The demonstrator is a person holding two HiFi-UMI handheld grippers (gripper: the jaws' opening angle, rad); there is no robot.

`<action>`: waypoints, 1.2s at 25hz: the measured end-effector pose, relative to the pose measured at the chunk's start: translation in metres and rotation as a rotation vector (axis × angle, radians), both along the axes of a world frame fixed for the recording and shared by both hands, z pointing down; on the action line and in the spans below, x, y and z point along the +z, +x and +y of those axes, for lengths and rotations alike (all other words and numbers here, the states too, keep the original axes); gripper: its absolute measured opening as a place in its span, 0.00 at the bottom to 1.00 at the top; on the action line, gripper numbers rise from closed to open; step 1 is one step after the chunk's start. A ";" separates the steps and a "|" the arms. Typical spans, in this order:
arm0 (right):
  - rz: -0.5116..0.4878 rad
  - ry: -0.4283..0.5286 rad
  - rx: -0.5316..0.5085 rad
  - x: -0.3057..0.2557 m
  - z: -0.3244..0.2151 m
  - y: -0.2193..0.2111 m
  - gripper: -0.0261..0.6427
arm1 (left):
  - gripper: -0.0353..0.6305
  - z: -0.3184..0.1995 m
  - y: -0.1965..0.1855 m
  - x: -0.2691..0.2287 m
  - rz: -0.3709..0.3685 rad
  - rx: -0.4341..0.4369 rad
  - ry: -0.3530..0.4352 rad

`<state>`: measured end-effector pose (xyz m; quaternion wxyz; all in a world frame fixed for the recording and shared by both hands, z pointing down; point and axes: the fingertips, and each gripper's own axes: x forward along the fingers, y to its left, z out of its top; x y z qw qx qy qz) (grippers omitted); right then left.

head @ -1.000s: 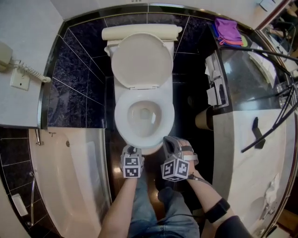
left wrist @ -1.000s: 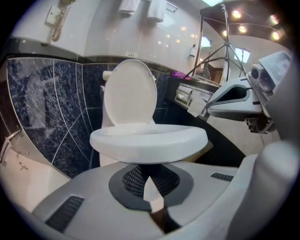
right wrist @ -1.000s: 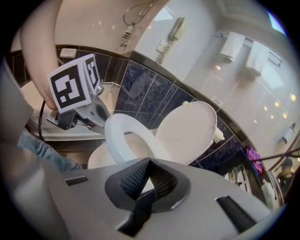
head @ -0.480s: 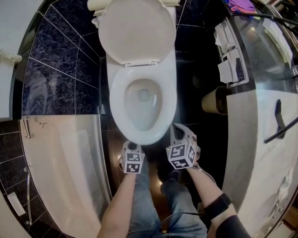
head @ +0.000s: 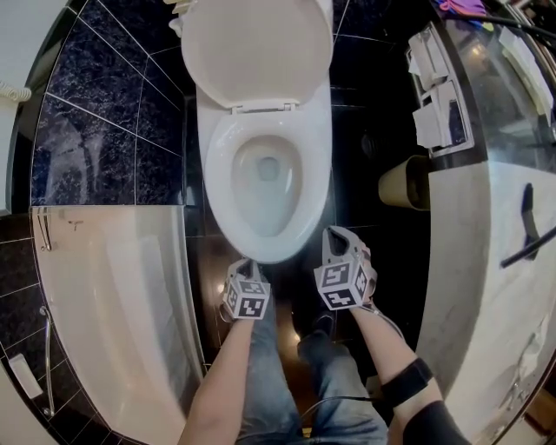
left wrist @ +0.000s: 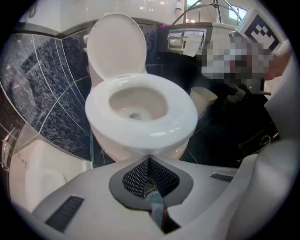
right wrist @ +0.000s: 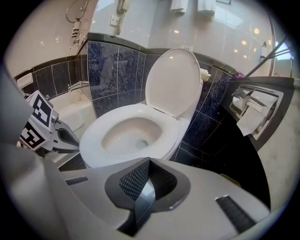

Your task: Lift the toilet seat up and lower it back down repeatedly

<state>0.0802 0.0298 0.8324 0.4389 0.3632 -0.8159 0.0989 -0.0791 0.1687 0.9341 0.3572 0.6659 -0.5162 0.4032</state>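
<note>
The toilet seat (head: 219,174) lies on the bowl (head: 265,204), lid (head: 256,48) raised. Only the right gripper view shows a wall phone (right wrist: 122,7). Left gripper (head: 246,264) and right gripper (head: 331,235), both pressed together and empty, are now nearer the bowl than before.

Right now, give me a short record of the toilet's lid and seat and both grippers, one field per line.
lid: raised upright
seat: lowered, lying flat
left gripper: fingers together, empty, in front of the seat
right gripper: fingers together, empty, in front of the seat
bathtub: left of the toilet in the head view
</note>
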 end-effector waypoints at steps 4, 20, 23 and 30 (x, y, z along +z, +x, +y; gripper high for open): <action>-0.001 0.003 0.000 -0.005 -0.002 -0.002 0.07 | 0.04 0.004 -0.004 -0.009 0.010 -0.019 0.018; -0.124 0.025 0.053 -0.180 -0.007 -0.016 0.07 | 0.04 -0.049 -0.015 -0.235 0.063 -0.098 0.239; -0.185 0.048 0.048 -0.244 -0.007 -0.023 0.07 | 0.04 -0.058 -0.012 -0.314 0.071 -0.087 0.309; -0.304 0.099 0.023 -0.366 -0.003 -0.029 0.07 | 0.04 -0.071 -0.005 -0.462 0.097 -0.055 0.461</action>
